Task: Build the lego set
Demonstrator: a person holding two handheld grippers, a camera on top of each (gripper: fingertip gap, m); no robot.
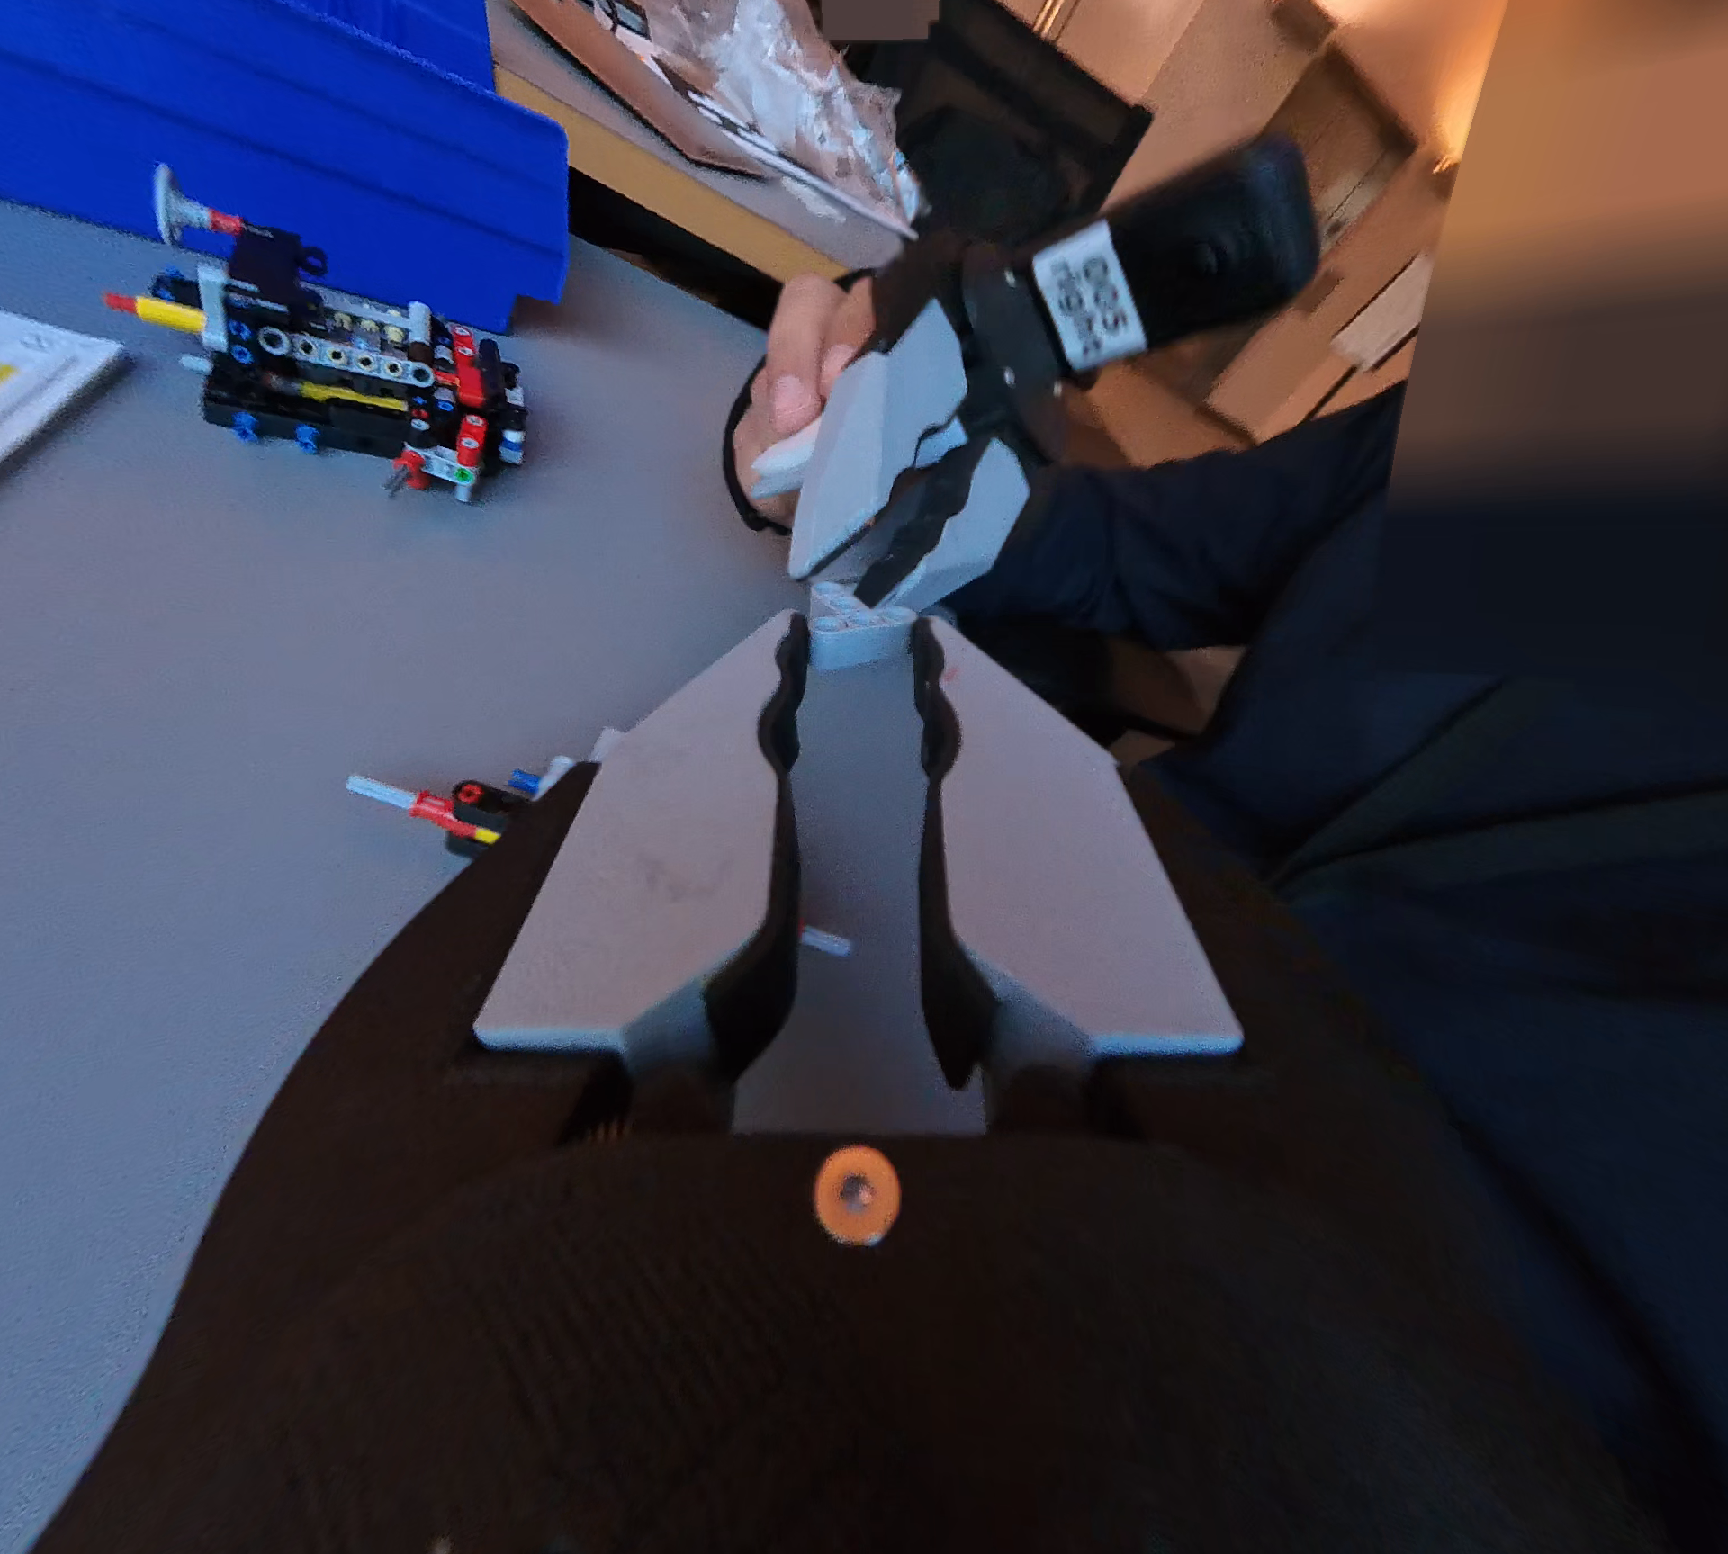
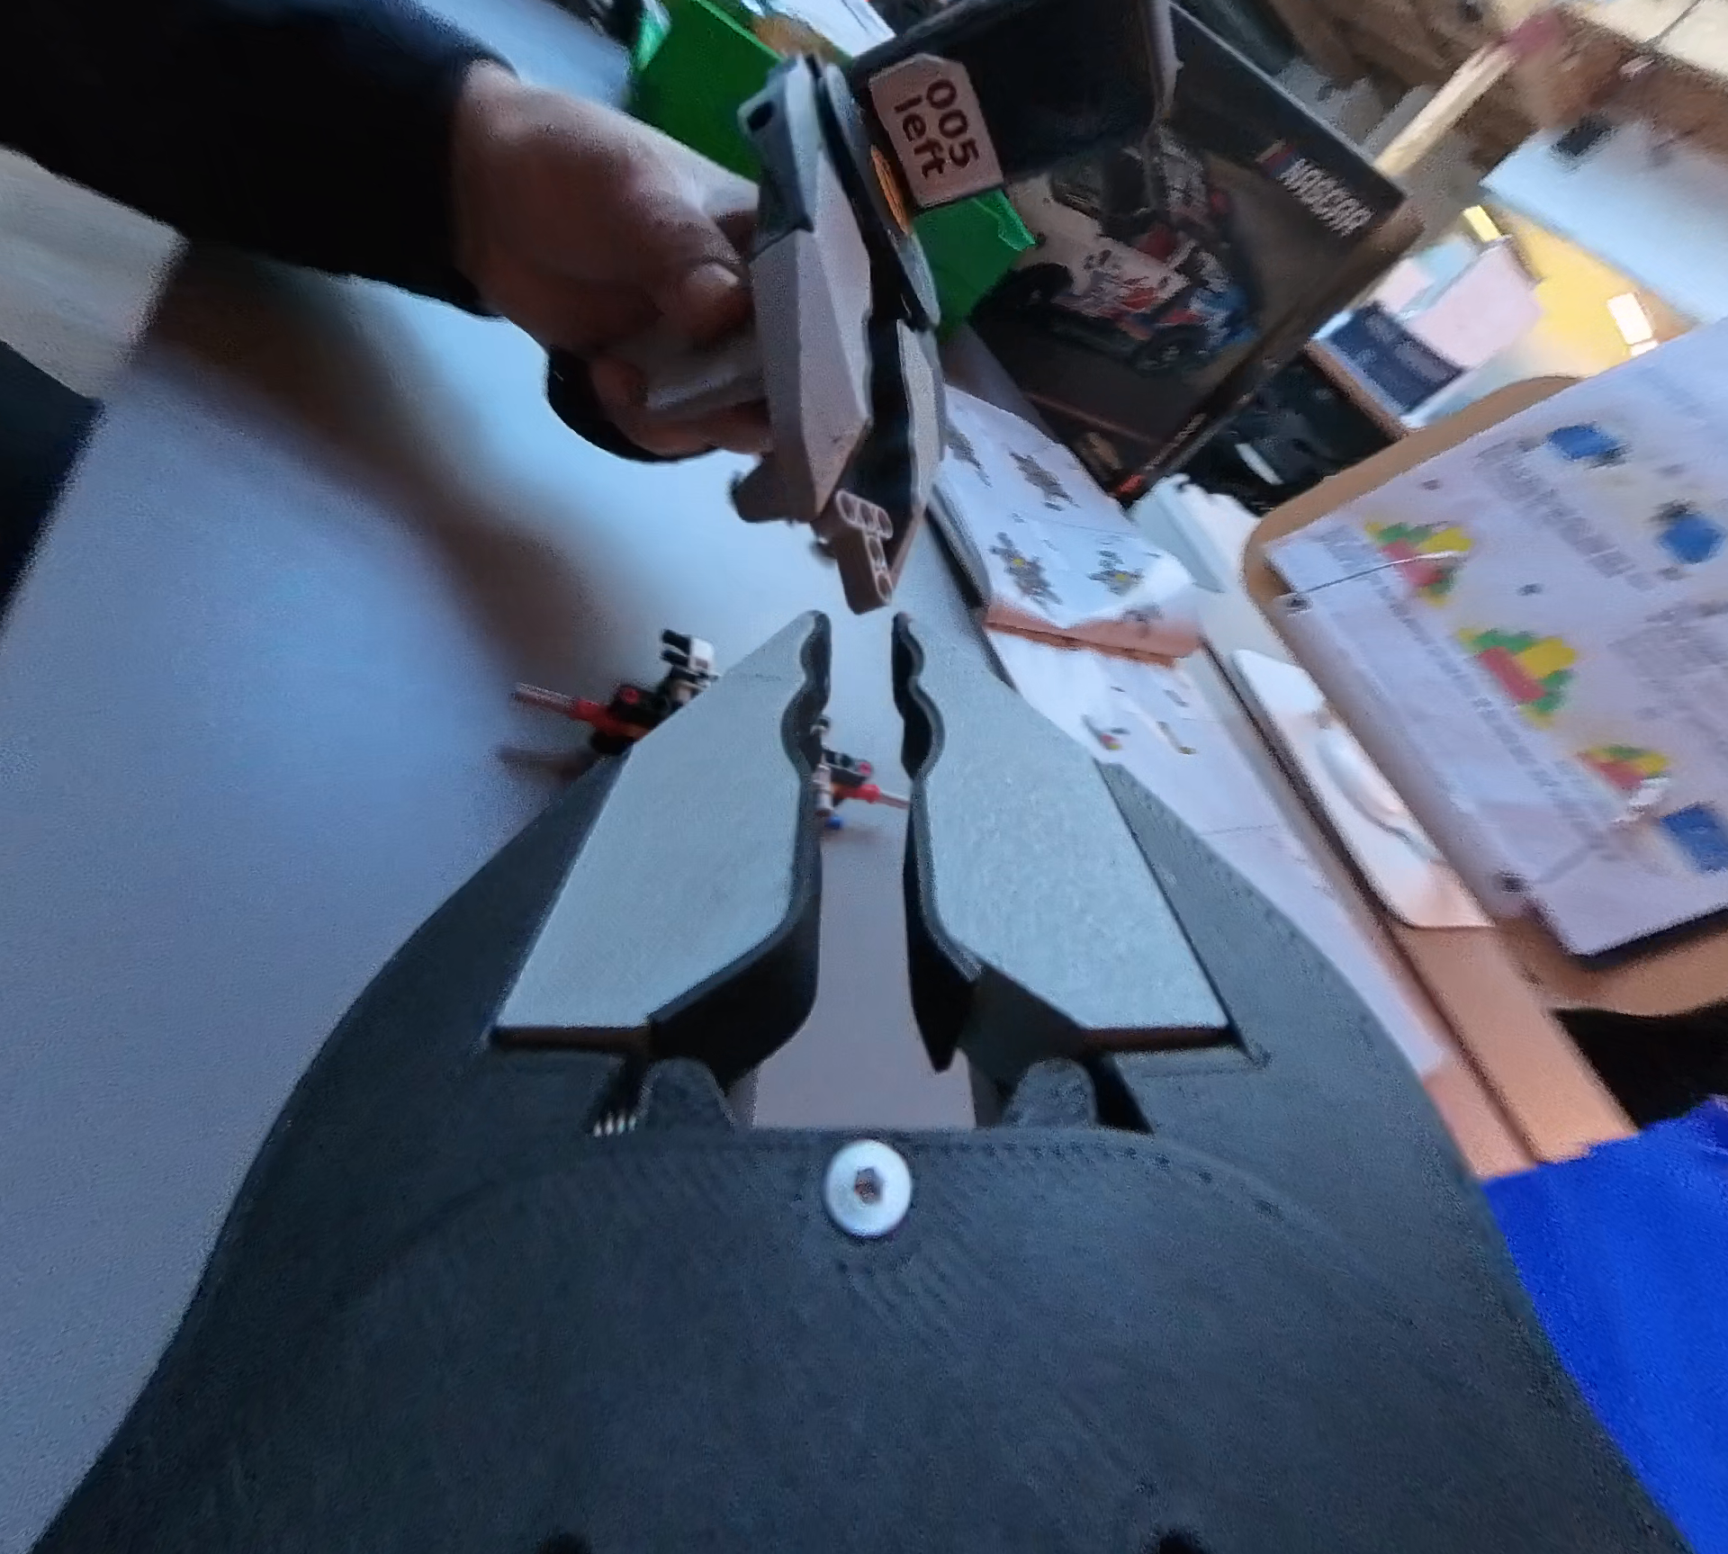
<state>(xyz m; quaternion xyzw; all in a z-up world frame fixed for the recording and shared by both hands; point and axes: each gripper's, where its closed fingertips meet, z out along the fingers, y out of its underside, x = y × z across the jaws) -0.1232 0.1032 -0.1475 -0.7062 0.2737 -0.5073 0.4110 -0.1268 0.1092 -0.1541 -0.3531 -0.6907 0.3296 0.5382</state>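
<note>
Holding: the left gripper (image 1: 858, 632) grips a small light grey T-shaped plastic beam with round holes (image 1: 856, 628) at the very tips of its fingers; both black pads press on the sides of the part.
Left fingers: narrow gap, filled by the grey beam, which is lifted above the grey desk (image 1: 280, 668).
Right gripper: the right gripper (image 2: 861, 638) has a narrow gap between its fingers and nothing is between them.
Position of the two: the tips of the right gripper are just beside the free end of the beam; whether they touch it I cannot tell.
Hands: a hand (image 2: 598, 266) in a dark blue sleeve carries the left gripper; another hand (image 1: 795, 387) carries the right one.
Desk, far side: a partly built model of black, grey, red and yellow plastic bricks (image 1: 346, 369) stands near a large blue plastic bin (image 1: 280, 107).
Desk, near side: a small group of loose pieces with a red and white axle (image 1: 439, 808) lies just beside the left gripper.
Other things: an open white instruction booklet (image 2: 1047, 537), a dark printed cardboard box (image 2: 1206, 275) and a green plastic bin (image 2: 711, 60) lie well apart from the grippers.
</note>
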